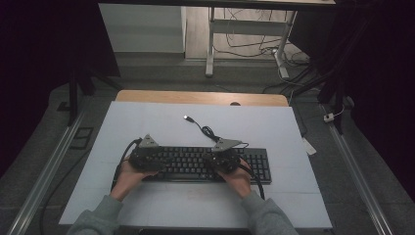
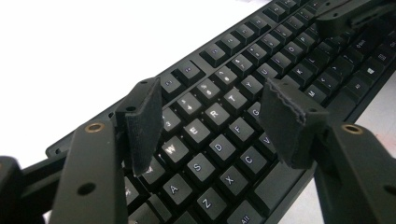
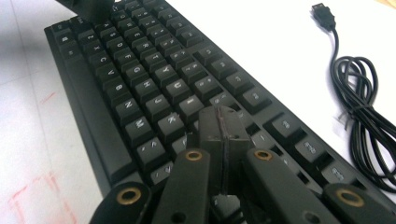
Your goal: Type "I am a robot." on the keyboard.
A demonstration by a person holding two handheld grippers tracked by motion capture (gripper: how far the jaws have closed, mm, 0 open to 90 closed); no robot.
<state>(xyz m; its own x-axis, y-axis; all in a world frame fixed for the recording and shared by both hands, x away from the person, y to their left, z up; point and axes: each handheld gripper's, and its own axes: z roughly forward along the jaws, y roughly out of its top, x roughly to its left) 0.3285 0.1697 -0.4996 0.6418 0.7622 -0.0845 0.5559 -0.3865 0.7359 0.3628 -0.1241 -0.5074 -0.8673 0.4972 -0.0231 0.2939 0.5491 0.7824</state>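
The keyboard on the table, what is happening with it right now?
A person holds a gripper in each hand over a black keyboard that lies on a white table. The left gripper has its fingers open above the letter keys at the left side of the keyboard, with nothing between them. The right gripper has its fingers shut together, with the tips down at the keys further right. The keyboard's cable lies coiled on the table behind it, and its plug is free.
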